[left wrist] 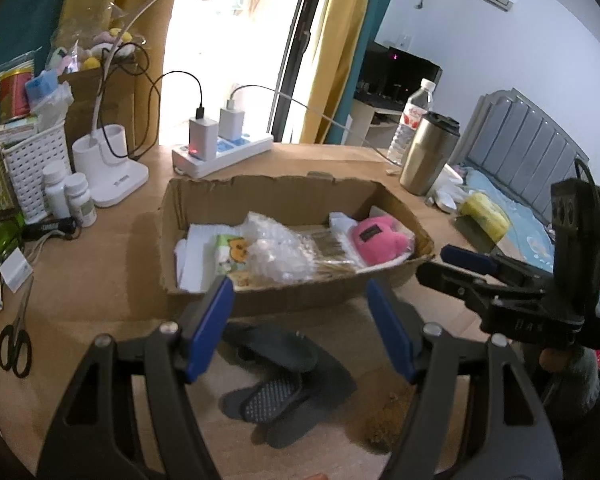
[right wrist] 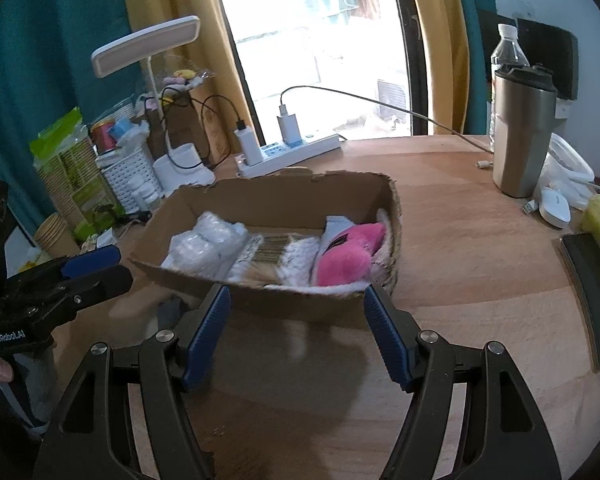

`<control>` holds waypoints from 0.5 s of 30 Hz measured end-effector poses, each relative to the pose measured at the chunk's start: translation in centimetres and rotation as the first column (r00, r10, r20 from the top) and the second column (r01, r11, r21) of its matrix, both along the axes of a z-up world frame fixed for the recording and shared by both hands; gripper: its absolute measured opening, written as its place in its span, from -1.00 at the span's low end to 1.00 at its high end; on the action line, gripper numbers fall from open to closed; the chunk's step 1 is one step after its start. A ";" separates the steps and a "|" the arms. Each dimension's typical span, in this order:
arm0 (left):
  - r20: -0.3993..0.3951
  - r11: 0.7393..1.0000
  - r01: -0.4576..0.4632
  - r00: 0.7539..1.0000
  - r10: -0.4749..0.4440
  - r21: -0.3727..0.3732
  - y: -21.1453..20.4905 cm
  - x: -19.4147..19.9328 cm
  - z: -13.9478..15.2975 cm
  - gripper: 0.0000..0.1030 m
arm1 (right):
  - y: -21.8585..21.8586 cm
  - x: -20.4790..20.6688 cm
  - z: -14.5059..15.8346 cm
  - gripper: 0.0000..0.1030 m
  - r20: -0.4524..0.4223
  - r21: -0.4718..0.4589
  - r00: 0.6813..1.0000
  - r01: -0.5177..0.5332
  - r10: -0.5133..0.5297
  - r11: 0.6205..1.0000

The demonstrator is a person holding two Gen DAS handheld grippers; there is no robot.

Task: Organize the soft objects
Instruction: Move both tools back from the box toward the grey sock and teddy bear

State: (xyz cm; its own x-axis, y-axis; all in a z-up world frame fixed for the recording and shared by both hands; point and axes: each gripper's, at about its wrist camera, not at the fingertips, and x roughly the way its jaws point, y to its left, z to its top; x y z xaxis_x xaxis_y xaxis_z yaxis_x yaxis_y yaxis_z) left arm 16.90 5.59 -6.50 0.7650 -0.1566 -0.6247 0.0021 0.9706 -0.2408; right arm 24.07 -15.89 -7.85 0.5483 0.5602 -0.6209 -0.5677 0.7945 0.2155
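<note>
You have one torn brown cardboard box (left wrist: 260,200), one pink plush toy (left wrist: 374,238), two dark grey grip-dotted socks (left wrist: 276,396), two white plastic pill bottles (left wrist: 66,192), two white plug-in chargers (left wrist: 216,130), one steel tumbler (left wrist: 428,156), one clear water bottle (left wrist: 412,120) and one pair of black-handled scissors (left wrist: 16,340).

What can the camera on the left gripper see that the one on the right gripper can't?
Only the left wrist view shows the dark grey socks lying on the table in front of the box, the black scissors and a bed headboard.

Only the right wrist view shows a white computer mouse and the whole desk lamp head.

Both show the cardboard box holding a pink plush toy and bubble wrap, the steel tumbler, the power strip, and both grippers open and empty.
</note>
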 end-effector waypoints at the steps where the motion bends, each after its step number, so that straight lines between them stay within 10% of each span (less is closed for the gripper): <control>1: 0.002 1.000 0.001 1.000 -0.001 -0.001 0.0 -0.2 0.0 0.38 | 0.1 -0.3 0.0 0.41 0.002 -0.002 1.000 -0.003 0.003 1.000; 15: 0.002 1.000 -0.005 1.000 0.005 -0.024 0.1 -3.0 -1.1 0.38 | 1.5 -4.0 -0.3 0.41 0.008 -0.032 0.999 -0.048 0.048 0.998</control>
State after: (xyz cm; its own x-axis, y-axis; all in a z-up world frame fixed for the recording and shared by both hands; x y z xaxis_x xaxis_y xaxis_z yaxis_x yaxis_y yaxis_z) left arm 13.93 5.66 -7.60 0.7671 -0.1680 -0.6191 -0.0021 0.9644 -0.2644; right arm 20.12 -14.39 -8.14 0.5268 0.5658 -0.6343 -0.6071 0.7727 0.1851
